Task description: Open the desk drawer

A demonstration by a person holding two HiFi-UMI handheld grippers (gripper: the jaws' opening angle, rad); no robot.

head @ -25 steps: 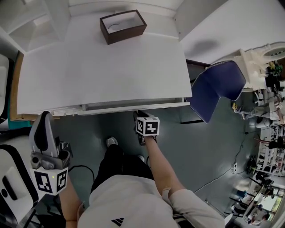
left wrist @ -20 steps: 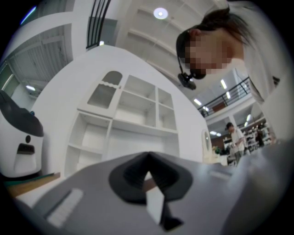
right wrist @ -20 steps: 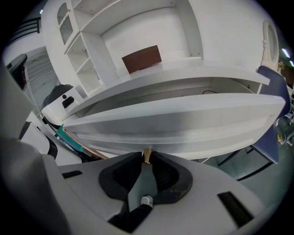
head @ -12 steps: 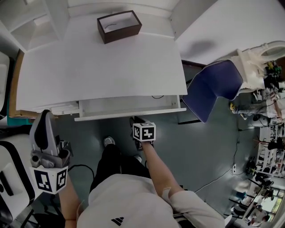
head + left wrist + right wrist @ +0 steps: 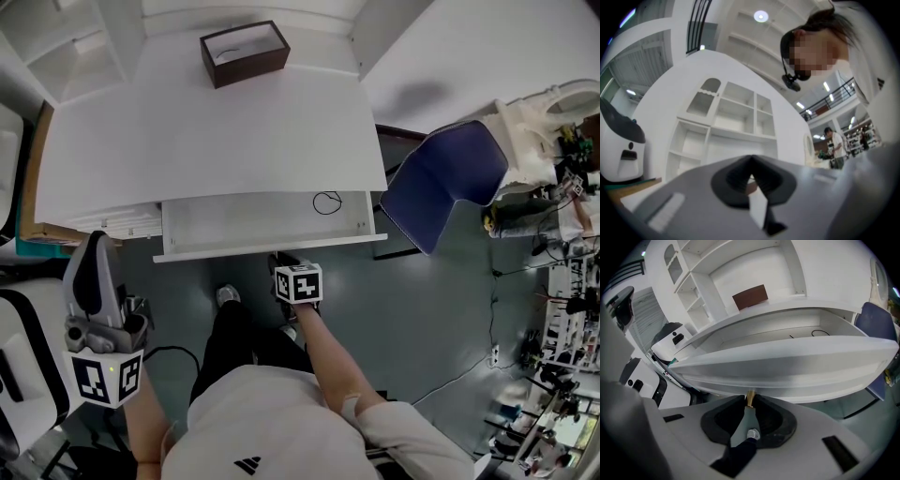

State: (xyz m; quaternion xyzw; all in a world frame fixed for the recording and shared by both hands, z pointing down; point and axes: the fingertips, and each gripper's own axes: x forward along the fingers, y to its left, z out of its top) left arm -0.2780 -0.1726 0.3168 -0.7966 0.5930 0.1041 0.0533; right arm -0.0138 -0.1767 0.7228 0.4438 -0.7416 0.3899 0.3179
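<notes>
While progress is judged from how things lie, stage: the opening is taken as largely done.
Drawer: the desk drawer (image 5: 262,221) is seen drawn well out from under the white worktop (image 5: 216,131), with most of its pale interior exposed.
Right hand-held gripper (image 5: 749,405): its jaws are closed on the small brass knob (image 5: 750,396) at the drawer front.
Left hand-held gripper (image 5: 751,161): its jaws are brought together on nothing, and it is held off to the left, well apart from the drawer.
Drawer contents: only a thin dark loop of cord (image 5: 326,202) is seen, near the right rear corner.
Worktop load: an open brown box (image 5: 244,53) is set at the far edge.
Left to do: whether full travel is reached cannot be told; a short further pull may be needed, and the knob is not yet released.
</notes>
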